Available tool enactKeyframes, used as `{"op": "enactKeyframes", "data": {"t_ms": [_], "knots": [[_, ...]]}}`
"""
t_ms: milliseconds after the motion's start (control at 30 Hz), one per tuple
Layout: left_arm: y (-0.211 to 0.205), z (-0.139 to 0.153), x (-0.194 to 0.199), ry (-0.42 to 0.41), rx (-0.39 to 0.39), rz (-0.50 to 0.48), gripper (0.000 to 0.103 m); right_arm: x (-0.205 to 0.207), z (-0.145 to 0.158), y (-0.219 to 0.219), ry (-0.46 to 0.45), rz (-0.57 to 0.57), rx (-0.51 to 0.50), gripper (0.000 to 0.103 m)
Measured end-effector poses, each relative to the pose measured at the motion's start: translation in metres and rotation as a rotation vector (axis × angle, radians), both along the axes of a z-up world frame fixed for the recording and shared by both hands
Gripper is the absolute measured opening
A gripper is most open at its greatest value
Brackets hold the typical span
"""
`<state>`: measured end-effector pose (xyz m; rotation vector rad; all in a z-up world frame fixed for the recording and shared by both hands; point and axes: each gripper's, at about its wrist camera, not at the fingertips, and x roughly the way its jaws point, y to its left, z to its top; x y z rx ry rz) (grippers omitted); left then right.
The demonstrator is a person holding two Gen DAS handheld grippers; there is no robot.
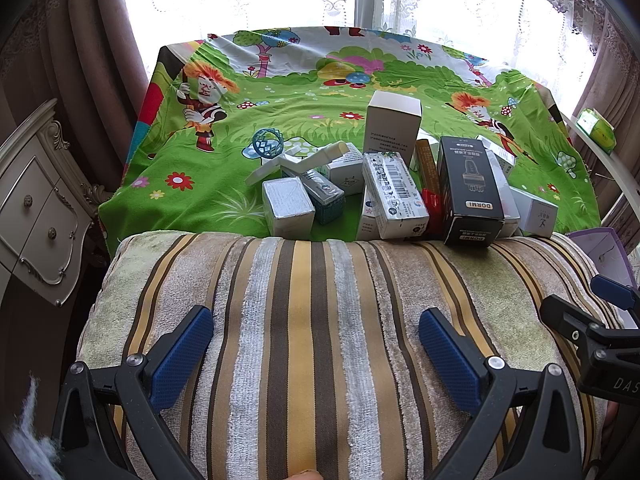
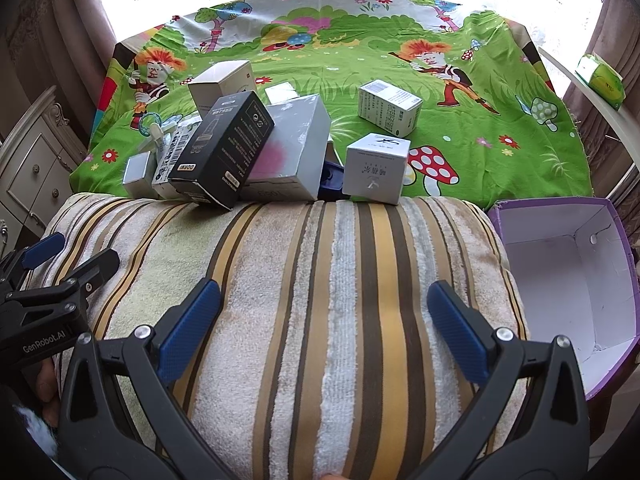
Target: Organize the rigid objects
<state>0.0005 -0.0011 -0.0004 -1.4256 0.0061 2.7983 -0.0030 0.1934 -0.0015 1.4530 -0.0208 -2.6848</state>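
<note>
Hovering low in frame with nothing between them, both tongs, left (image 1: 316, 344) and right (image 2: 324, 320), gape wide; starting with the loose white box (image 2: 378, 168) beside the purple bin (image 2: 560, 204) looks wisest.

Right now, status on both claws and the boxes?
Left claw open, empty. Right claw open, empty. Boxes piled untouched, black box on top. Purple bin empty; nothing blocking.

Each claw (image 1: 316, 344) (image 2: 324, 320) has black arms, silver screws and blue textured pads (image 1: 182, 356).
</note>
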Motion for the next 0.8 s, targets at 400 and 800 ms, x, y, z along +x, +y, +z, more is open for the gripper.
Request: {"op": "enactKeyframes", "data": {"t_ms": [400,800], "knots": [[0.0001,0.0,0.0,0.0,-0.001,0.0,0.103,-0.0006,-0.0002,0.0005,-0.002,0.001,0.005,0.103],[-0.0005,-0.0004,0.0017,-0.002,0.0,0.0,0.103,-0.001,-0.0008,-0.0001,-0.003,0.001,0.002,0.103]]}}
